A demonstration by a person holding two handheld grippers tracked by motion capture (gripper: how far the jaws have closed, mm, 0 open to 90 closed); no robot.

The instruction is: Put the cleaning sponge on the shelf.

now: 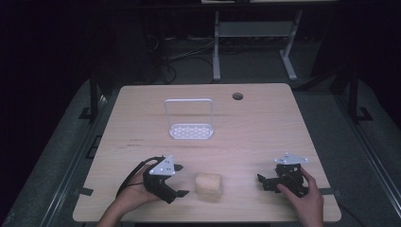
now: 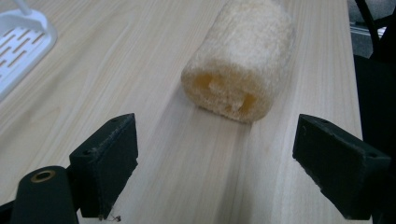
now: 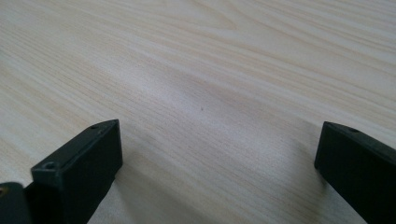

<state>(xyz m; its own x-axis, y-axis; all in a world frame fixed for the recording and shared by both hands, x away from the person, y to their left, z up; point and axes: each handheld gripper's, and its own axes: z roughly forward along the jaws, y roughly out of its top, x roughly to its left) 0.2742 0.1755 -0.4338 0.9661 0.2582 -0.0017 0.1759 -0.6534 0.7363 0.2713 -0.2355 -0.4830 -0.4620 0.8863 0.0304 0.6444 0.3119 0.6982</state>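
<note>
A pale wooden table carries a white rack with a tall wire handle near its far middle. Closer to the person lies a loofah piece, a short cream cylinder resting on its side between the two grippers; its long axis runs across the table, one open, hollowed end facing the left gripper. That gripper sits just beside it, jaws spread wide and empty. The right gripper, well apart, rests low over bare wood, jaws likewise gaping on nothing.

Lab: bare test table, cables, dark surroundings.
</note>
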